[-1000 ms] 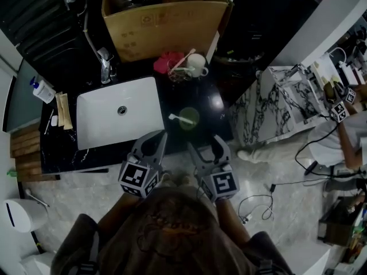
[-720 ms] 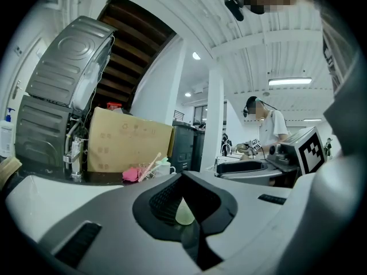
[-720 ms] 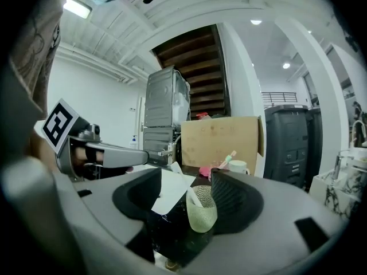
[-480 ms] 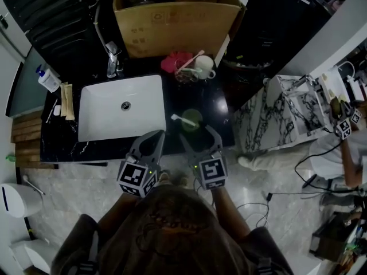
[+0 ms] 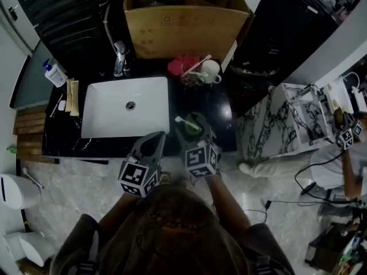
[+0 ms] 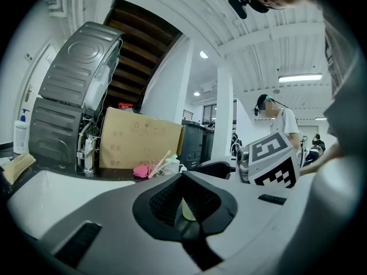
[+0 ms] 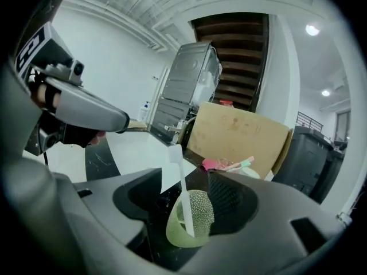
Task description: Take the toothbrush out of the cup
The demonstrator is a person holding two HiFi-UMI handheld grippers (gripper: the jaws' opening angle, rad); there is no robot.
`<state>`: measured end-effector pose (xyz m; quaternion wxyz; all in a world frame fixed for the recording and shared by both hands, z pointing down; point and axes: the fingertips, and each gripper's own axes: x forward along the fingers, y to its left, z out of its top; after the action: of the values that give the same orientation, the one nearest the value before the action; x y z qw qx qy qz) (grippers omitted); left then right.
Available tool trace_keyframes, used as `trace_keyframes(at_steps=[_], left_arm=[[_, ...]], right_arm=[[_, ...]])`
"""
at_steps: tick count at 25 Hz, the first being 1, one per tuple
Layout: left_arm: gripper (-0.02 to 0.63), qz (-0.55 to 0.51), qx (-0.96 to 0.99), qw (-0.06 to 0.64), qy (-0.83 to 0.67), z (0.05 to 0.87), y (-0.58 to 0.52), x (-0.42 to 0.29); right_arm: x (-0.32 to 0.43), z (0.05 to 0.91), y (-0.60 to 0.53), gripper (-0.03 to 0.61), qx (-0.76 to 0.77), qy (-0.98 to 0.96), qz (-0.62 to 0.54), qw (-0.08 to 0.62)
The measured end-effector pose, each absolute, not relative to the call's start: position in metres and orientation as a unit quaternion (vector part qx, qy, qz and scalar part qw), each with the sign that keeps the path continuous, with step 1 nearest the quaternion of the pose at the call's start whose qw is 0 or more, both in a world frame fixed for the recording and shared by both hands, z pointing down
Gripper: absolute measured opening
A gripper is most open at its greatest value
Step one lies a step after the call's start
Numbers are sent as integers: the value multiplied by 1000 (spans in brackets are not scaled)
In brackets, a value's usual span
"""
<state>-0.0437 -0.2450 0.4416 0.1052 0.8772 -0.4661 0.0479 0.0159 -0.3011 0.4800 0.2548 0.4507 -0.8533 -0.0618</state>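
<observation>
The right gripper (image 5: 198, 133) has pushed forward over the last second, and its spread jaws now stand on either side of the green cup (image 5: 194, 123) on the black counter (image 5: 222, 114). The right gripper view shows the cup (image 7: 192, 219) lodged between those parted jaws, nearer the right-hand one, though contact cannot be made out. The white toothbrush (image 7: 179, 182) stands in the cup, its head leaning up and to the left above the jaws. Just to the left, the left gripper (image 5: 156, 139) hangs at the counter's near edge, its jaw tips pressed together on nothing. Ahead of it and to its left lies the white basin (image 5: 126, 113). Farther ahead of the right gripper sit a pink cloth (image 5: 179, 65) and a white mug (image 5: 210, 70), with a cardboard box (image 5: 186, 30) behind them.
</observation>
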Motion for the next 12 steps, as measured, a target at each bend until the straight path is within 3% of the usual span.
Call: trace_keyframes(at_steps=[12], left_arm=[[3,41,874,112,-471,443,-244,-40]], right_arm=[[11,487,-320,121,446,-845,-81,283]])
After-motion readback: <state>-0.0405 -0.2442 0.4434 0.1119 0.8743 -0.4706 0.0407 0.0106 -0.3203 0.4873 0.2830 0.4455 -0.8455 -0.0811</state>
